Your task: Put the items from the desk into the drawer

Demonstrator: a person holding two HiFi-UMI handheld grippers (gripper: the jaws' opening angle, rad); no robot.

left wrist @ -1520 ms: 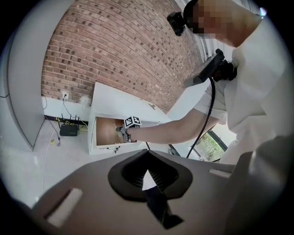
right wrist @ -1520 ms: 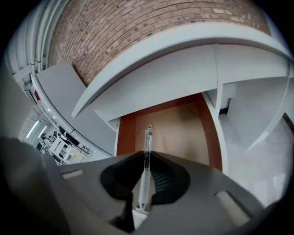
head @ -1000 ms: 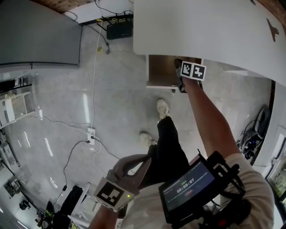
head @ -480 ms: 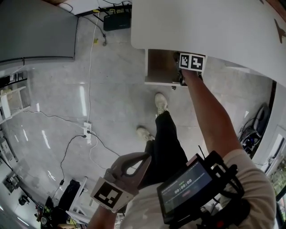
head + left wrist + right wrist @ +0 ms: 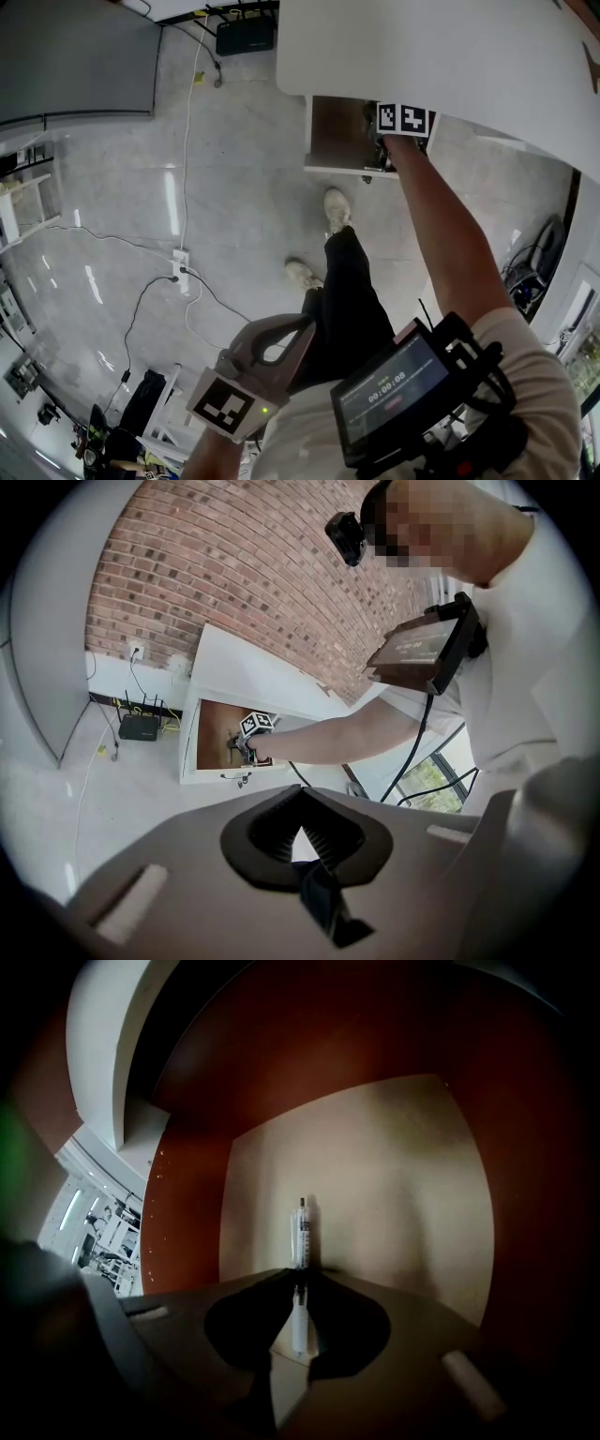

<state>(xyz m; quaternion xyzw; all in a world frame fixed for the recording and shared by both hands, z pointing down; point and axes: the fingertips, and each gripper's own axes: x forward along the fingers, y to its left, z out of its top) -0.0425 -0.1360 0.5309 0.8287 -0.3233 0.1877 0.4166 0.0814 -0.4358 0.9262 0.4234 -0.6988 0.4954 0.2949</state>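
Under the white desk [image 5: 441, 47] a brown drawer [image 5: 334, 131] stands pulled out. My right gripper [image 5: 380, 152] reaches down into it, its marker cube above the drawer's right side. In the right gripper view my right gripper [image 5: 300, 1277] is shut on a thin white pen [image 5: 302, 1230], which points ahead over the drawer's pale floor [image 5: 394, 1194]. My left gripper [image 5: 302, 324] hangs low by the person's body, far from the drawer. In the left gripper view my left gripper [image 5: 300, 829] is shut with nothing in it, and the drawer [image 5: 217, 738] shows in the distance.
A black box [image 5: 246, 37] and cables lie on the floor by the wall, and a power strip [image 5: 178, 267] sits mid-floor. A grey cabinet [image 5: 75, 66] stands at the far left. The person's shoes [image 5: 337, 208] are in front of the drawer. A screen unit [image 5: 389, 398] hangs on the chest.
The right gripper has gone a little farther into the drawer with the pen. The left gripper has stayed low and shut.
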